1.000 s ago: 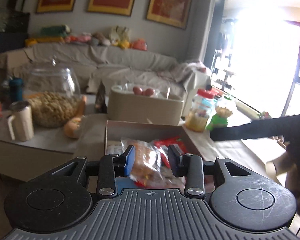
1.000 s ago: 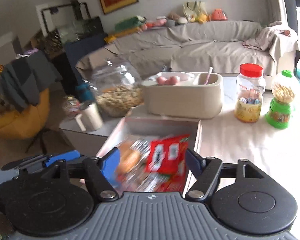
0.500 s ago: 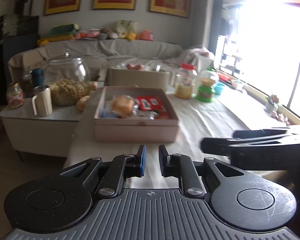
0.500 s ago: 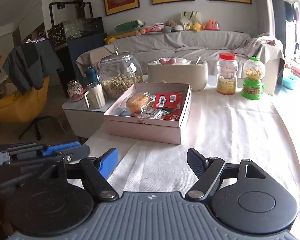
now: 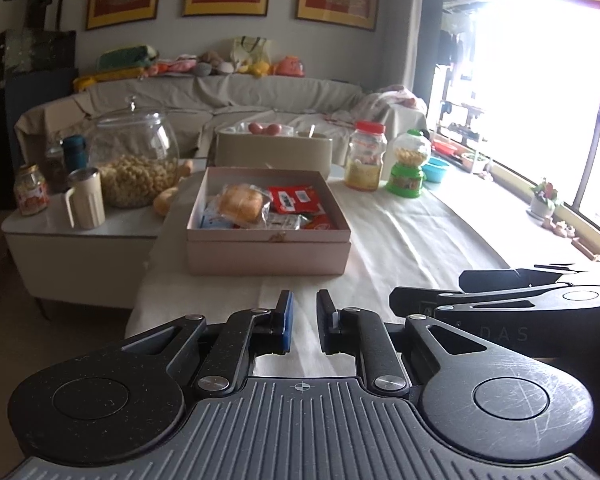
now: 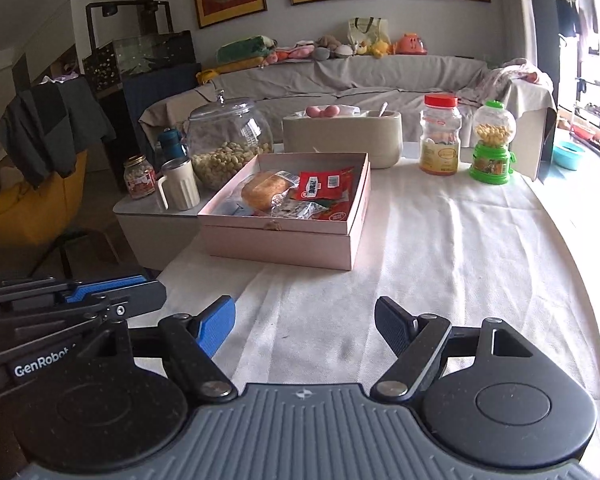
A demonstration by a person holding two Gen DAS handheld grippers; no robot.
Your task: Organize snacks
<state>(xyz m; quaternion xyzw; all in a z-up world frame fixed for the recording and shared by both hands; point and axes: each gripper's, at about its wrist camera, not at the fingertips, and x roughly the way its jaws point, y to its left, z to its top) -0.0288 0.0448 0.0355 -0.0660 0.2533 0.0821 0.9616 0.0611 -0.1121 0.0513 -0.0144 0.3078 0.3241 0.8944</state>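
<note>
Snacks (image 5: pixel 266 206) lie in an open pink box (image 5: pixel 268 254) on the desk (image 6: pixel 440 248), ahead of both tongs and well apart from them. Visible contents: a wrapped bun (image 6: pixel 265 189) toward the box's left side, a red packet (image 6: pixel 326 185) to its right, and clear wrappers (image 6: pixel 296 211) nearer the front wall. No item is lifted out.

Left tongs (image 5: pixel 303 322): jaws drawn together to a narrow slit with nothing between them, tips over bare cloth short of the box. The blue pad (image 5: pixel 286 320) faces the black one across the slit.

Right tongs (image 6: pixel 305 328): jaws spread wide and empty, tips over bare cloth, the box ahead and slightly to the left. In the right wrist view the left tongs appear at the left edge, just beside the right tongs' blue finger; in the left wrist view the right tongs appear at the right edge.

Beyond the box stands a beige container (image 6: pixel 342 138) with pink eggs (image 6: pixel 322 111) on top. To its right: a red-capped jar (image 6: pixel 440 140) and a green dispenser (image 6: pixel 493 148). Left of the box, on a lower side table (image 5: pixel 76 228): a glass jar (image 5: pixel 134 160) of nuts, a cream mug (image 5: pixel 85 200) and a small jar (image 5: pixel 30 194). A covered sofa (image 6: pixel 360 76) runs along the far wall.
</note>
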